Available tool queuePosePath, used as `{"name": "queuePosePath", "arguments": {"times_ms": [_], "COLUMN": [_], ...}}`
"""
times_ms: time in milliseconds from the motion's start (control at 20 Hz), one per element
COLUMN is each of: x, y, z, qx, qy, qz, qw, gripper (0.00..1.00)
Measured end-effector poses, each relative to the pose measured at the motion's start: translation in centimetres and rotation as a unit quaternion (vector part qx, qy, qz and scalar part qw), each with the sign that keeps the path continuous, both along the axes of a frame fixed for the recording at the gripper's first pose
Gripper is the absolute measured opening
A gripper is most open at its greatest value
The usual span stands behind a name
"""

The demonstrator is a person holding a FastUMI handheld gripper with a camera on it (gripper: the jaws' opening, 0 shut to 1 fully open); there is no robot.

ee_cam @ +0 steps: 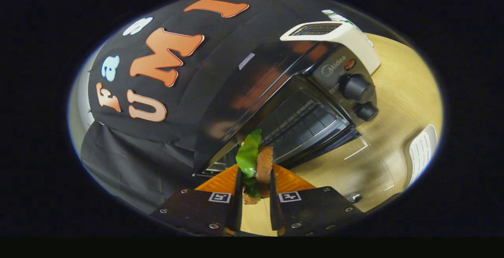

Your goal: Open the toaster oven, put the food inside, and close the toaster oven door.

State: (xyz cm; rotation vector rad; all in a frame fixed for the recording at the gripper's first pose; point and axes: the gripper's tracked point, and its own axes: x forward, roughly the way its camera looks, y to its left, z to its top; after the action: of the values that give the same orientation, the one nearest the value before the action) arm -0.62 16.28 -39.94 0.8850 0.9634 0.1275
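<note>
Wooden tabletop [397,104] bearing the open toaster oven [299,104]: gripper [255,179], jaws pinching the sandwich [260,163], mid-insertion; next, advance onto the rack [303,120] and release.

"Midea" on toaster oven [334,92] panel

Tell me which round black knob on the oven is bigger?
The upper round black knob, just under the orange light, is bigger; the lower knob is smaller. The fingers pinch the sandwich.
</note>
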Motion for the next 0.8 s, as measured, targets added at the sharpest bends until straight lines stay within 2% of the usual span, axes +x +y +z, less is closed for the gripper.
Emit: {"name": "queuePosePath", "arguments": {"times_ms": [200, 450, 550, 650, 750, 800], "x": [1.9, 3.6, 4.0, 4.6, 4.6, 4.4], "y": [1.5, 1.9, 1.5, 1.1, 0.7, 0.8], "z": [-1.5, -2.7, -2.9, -3.3, -3.8, -4.3], "qx": [0.030, 0.008, 0.003, -0.014, -0.036, -0.043], "qy": [-0.015, -0.055, -0.068, -0.079, -0.083, -0.072], "qz": [-0.044, -0.077, -0.097, -0.107, -0.101, -0.092], "qw": [0.998, 0.995, 0.993, 0.991, 0.991, 0.992], "gripper": [0.29, 0.31, 0.38, 0.40, 0.46, 0.52]}}
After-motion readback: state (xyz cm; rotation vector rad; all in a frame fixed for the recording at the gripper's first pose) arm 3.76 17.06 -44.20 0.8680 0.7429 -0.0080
